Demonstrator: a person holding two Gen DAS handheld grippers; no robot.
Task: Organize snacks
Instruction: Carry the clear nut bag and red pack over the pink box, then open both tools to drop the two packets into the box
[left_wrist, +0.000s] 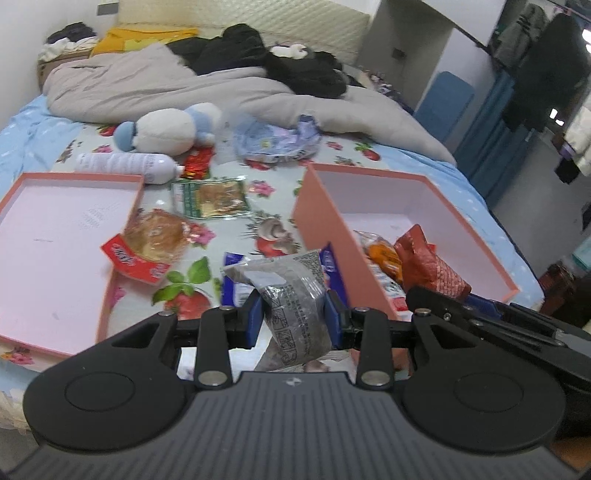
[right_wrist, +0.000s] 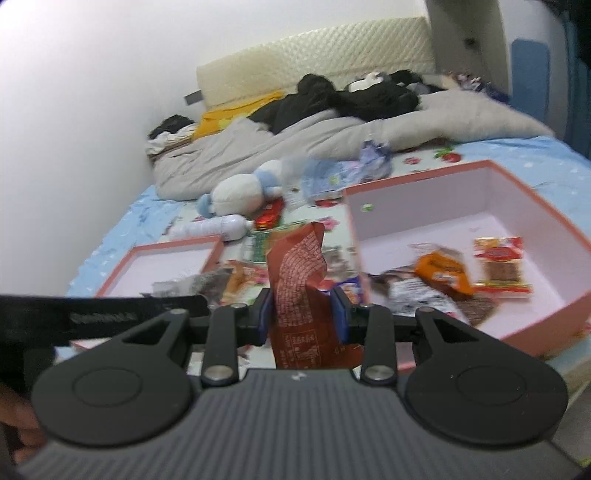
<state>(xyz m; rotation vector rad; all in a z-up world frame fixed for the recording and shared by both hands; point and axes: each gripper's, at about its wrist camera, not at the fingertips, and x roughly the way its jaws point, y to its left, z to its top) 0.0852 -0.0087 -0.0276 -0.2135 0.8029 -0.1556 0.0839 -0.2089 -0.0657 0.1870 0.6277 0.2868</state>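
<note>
We carry one snack in each hand so both can go into the pink box (right_wrist: 480, 221) together. Our left hand-held gripper (left_wrist: 293, 314) is clamped on a grey packet (left_wrist: 295, 302), raised above the bed (left_wrist: 258, 229) just beside the box's near wall and tilted downward. Our right hand-held gripper (right_wrist: 303, 314) is clamped on a red-brown packet (right_wrist: 299, 280), angled down toward the box, where other snacks (right_wrist: 443, 273) already lie.

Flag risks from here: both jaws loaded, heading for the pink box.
1. The grey packet is pinched only at its middle in the left gripper and could slip.
2. The red packet flops above the right gripper and may snag the pink box wall.
</note>
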